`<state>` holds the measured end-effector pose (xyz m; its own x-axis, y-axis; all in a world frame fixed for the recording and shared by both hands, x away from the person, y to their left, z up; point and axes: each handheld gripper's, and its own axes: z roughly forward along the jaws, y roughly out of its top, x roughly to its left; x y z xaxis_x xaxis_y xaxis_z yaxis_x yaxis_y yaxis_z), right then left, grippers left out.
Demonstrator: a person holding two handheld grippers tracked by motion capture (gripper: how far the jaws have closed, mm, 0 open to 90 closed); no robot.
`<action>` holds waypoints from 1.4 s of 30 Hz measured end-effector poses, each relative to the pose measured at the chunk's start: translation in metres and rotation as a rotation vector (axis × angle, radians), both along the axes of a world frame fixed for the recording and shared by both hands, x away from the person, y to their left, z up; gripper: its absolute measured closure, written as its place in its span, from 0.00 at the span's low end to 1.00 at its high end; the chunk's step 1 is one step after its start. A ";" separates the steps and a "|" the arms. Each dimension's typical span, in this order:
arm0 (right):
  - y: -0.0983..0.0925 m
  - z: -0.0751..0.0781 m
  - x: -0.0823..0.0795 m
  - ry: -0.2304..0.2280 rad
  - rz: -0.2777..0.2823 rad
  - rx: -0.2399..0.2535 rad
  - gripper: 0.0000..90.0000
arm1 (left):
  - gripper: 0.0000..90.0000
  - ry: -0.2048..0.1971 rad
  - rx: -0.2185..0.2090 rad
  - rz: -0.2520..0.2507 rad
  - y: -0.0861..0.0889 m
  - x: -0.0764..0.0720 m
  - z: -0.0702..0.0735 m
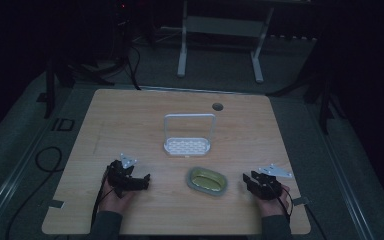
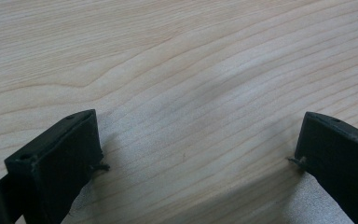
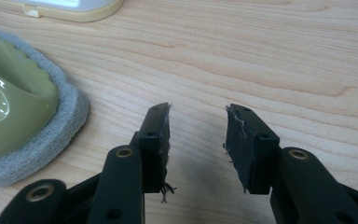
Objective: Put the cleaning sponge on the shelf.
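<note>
Just left of right gripper [image 1: 252,178]: dish [image 1: 208,180]

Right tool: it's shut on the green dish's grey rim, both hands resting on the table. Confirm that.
Not right. The right tool is open with bare wood between its jaws, apart from the green dish; the right gripper view shows it. Both hands do rest on the table.

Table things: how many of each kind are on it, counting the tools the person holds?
White rack with handle: 1
Green dish in a grey felt rim: 1
Hand-held gripper: 2, left and right, both open
Total: 4
</note>
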<state>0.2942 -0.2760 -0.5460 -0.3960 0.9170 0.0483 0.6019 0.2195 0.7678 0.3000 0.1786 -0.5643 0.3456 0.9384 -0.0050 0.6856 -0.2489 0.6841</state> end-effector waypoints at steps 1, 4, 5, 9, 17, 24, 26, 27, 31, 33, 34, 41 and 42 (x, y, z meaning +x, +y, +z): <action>0.000 0.001 0.000 0.000 0.001 0.001 0.67 | 0.00 0.000 0.000 0.000 0.000 0.000 0.000; 0.000 0.003 0.000 0.001 0.004 -0.007 0.69 | 0.00 0.000 0.000 -0.001 0.000 0.000 0.000; 0.000 0.003 0.000 0.001 0.004 -0.007 0.69 | 0.00 0.000 0.000 -0.001 0.000 0.000 0.000; 0.003 0.012 0.001 -0.011 0.037 -0.030 0.72 | 0.00 0.000 0.000 0.000 0.000 0.000 0.000; 0.012 0.026 0.004 -0.013 0.103 -0.065 0.69 | 0.00 0.000 0.000 0.000 0.000 0.000 0.000; 0.015 0.042 0.012 -0.015 0.176 -0.059 0.68 | 0.00 0.000 0.000 -0.001 0.000 0.000 0.000; 0.019 0.048 0.015 -0.001 0.217 -0.070 0.68 | 0.00 0.000 0.000 -0.001 0.000 0.000 0.000; 0.021 0.050 0.017 0.003 0.235 -0.085 0.68 | 0.00 0.000 0.000 -0.001 0.000 0.000 0.000; 0.026 0.059 0.022 0.016 0.301 -0.112 0.70 | 0.00 0.000 0.000 -0.001 0.000 0.000 0.000; 0.028 0.064 0.025 0.017 0.328 -0.128 0.71 | 0.00 0.000 0.000 -0.001 0.000 0.000 0.000; 0.028 0.067 0.026 0.022 0.341 -0.135 0.71 | 0.00 0.000 -0.001 0.000 0.000 0.000 0.000; 0.037 0.081 0.039 0.066 0.424 -0.161 0.72 | 0.00 0.000 -0.001 -0.002 0.000 0.000 0.000; 0.039 0.082 0.040 0.074 0.435 -0.164 0.72 | 0.00 0.000 -0.001 -0.002 0.000 0.000 0.000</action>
<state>0.3344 -0.2368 -0.4641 -0.7463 0.6644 -0.0409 0.4788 0.5784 0.6604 0.2999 0.1787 -0.5644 0.3479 0.9375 -0.0055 0.6849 -0.2501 0.6844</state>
